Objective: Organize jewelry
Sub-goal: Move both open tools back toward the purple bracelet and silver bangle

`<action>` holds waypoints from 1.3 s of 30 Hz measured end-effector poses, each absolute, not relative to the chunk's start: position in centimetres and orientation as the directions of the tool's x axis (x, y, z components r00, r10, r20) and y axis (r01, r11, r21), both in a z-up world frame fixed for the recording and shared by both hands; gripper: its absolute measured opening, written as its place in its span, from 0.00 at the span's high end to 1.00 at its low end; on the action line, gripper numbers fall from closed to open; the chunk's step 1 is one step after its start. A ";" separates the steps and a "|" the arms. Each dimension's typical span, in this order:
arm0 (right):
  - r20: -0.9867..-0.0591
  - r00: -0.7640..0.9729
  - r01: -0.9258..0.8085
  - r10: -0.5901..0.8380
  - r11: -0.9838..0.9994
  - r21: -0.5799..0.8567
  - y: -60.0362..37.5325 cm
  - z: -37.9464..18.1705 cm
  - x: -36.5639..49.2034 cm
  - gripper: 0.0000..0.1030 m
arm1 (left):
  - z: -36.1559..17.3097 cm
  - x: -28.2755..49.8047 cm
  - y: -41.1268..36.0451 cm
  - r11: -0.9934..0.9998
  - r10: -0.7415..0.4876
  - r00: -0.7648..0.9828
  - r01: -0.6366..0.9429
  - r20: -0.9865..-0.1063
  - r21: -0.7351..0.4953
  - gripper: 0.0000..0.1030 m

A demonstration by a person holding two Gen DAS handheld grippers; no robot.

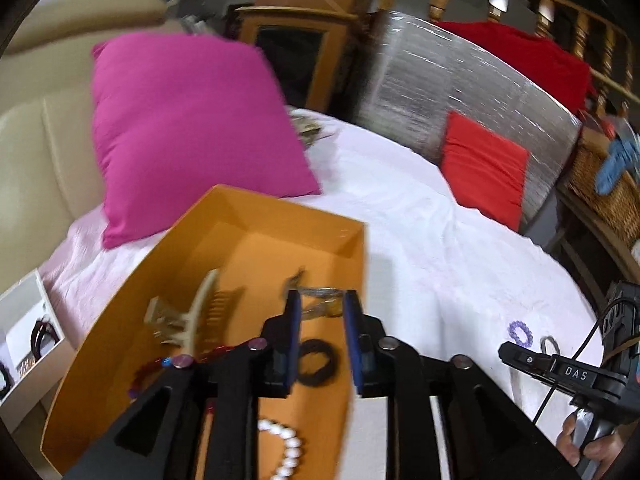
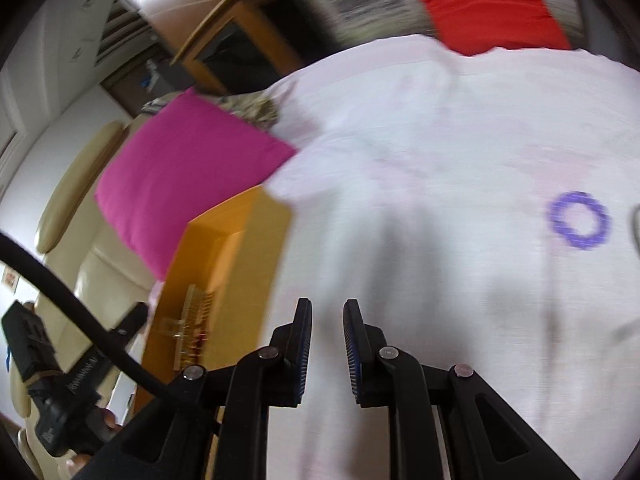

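The orange box [image 1: 336,236] sits on the white bedsheet [image 1: 420,240], holding a beige claw clip [image 1: 192,316], black hair tie [image 1: 318,362] and pearl bracelet [image 1: 286,452]. Above it the left gripper [image 1: 322,300] has its jaws parted, empty. The right gripper [image 2: 327,308], over bare sheet, also has its jaws slightly apart, grasping nothing; a purple ring [image 2: 580,220] lies beyond.

"DAS" on right claw [image 1: 520,354] body.

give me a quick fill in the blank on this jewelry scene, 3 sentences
1. The white bead bracelet lies inside the open ______ cardboard box.
2. The purple ring-shaped hair tie lies on the ______ bedsheet, outside the box.
3. Behind the box leans a ______ cushion.

Missing words: orange; white; pink
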State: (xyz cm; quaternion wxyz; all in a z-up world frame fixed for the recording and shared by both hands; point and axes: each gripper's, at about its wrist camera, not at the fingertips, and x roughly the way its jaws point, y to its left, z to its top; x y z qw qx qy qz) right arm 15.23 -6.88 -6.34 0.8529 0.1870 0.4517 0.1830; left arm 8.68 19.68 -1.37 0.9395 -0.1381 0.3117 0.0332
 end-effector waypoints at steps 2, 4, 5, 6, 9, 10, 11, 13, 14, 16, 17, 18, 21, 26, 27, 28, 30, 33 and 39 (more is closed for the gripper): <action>-0.711 0.532 -0.111 0.459 0.871 0.479 -9.2 -6.7 15.2 0.82 | -1.1 9.1 17.6 0.970 -0.036 0.807 -0.114 -0.590 -0.216 0.64; -0.720 0.540 -0.074 0.436 0.876 0.476 -12.0 -7.0 15.0 0.82 | -1.0 9.6 15.1 0.980 -0.048 0.805 -0.076 -0.592 -0.183 0.61; -0.722 0.546 -0.059 0.425 0.879 0.473 -13.2 -7.0 14.9 0.82 | -1.0 9.9 13.9 0.984 -0.053 0.803 -0.057 -0.594 -0.166 0.59; -0.725 0.553 -0.043 0.410 0.883 0.467 -14.7 -7.0 14.7 0.82 | -1.0 10.2 12.6 0.988 -0.062 0.800 -0.034 -0.597 -0.149 0.55; -0.728 0.575 -0.001 0.372 0.891 0.454 -18.6 -6.8 14.2 0.82 | -1.1 10.9 9.0 0.992 -0.096 0.794 0.027 -0.601 -0.124 0.46; -0.728 0.582 0.013 0.363 0.891 0.454 -19.9 -6.8 14.0 0.82 | -1.1 11.0 7.9 0.992 -0.106 0.791 0.045 -0.603 -0.115 0.45; -0.727 0.588 0.029 0.354 0.889 0.457 -21.1 -6.7 14.0 0.82 | -1.2 11.3 6.7 0.992 -0.115 0.787 0.064 -0.607 -0.105 0.44; -0.726 0.601 0.061 0.335 0.886 0.460 -23.8 -6.7 13.7 0.82 | -1.4 11.4 5.2 0.992 -0.125 0.782 0.086 -0.610 -0.093 0.42; -0.725 0.607 0.076 0.325 0.885 0.460 -24.8 -6.8 13.6 0.82 | -1.5 11.6 4.2 0.992 -0.129 0.779 0.099 -0.614 -0.081 0.41; -0.720 0.621 0.098 0.310 0.881 0.464 -26.2 -6.9 13.4 0.78 | -1.8 11.8 3.0 0.991 -0.128 0.772 0.116 -0.623 -0.060 0.41; -0.714 0.631 0.110 0.304 0.876 0.470 -26.9 -7.1 13.2 0.77 | -1.9 11.9 2.5 0.991 -0.128 0.769 0.122 -0.627 -0.053 0.41; -0.707 0.638 0.124 0.304 0.867 0.484 -27.7 -7.3 13.1 0.77 | -2.1 12.0 1.9 0.990 -0.130 0.764 0.130 -0.631 -0.046 0.41; -0.699 0.639 0.152 0.320 0.839 0.523 -29.1 -7.8 13.2 0.77 | -2.6 12.0 0.6 0.988 -0.134 0.755 0.150 -0.642 -0.030 0.41; -0.691 0.636 0.156 0.344 0.819 0.552 -29.7 -7.5 13.4 0.77 | -3.2 12.5 -0.9 0.986 -0.131 0.749 0.166 -0.650 -0.007 0.41; -0.686 0.636 0.153 0.353 0.814 0.561 -29.7 -7.4 13.4 0.77 | -3.3 12.7 -1.2 0.986 -0.131 0.746 0.169 -0.653 -0.005 0.41; -0.683 0.635 0.149 0.361 0.810 0.567 -29.7 -7.3 13.4 0.77 | -3.4 12.8 -1.4 0.985 -0.132 0.744 0.171 -0.655 -0.004 0.41; -0.683 0.631 0.144 0.369 0.809 0.570 -29.6 -7.2 13.4 0.77 | -3.6 12.9 -1.8 0.984 -0.137 0.741 0.177 -0.658 -0.005 0.41; -0.686 0.622 0.141 0.378 0.807 0.573 -29.5 -7.3 13.5 0.77 | -3.9 13.3 -2.4 0.984 -0.137 0.731 0.179 -0.669 -0.006 0.41; -0.689 0.617 0.140 0.381 0.808 0.572 -29.7 -7.1 13.4 0.77 | -4.4 13.6 -3.2 0.984 -0.131 0.718 0.177 -0.683 -0.003 0.41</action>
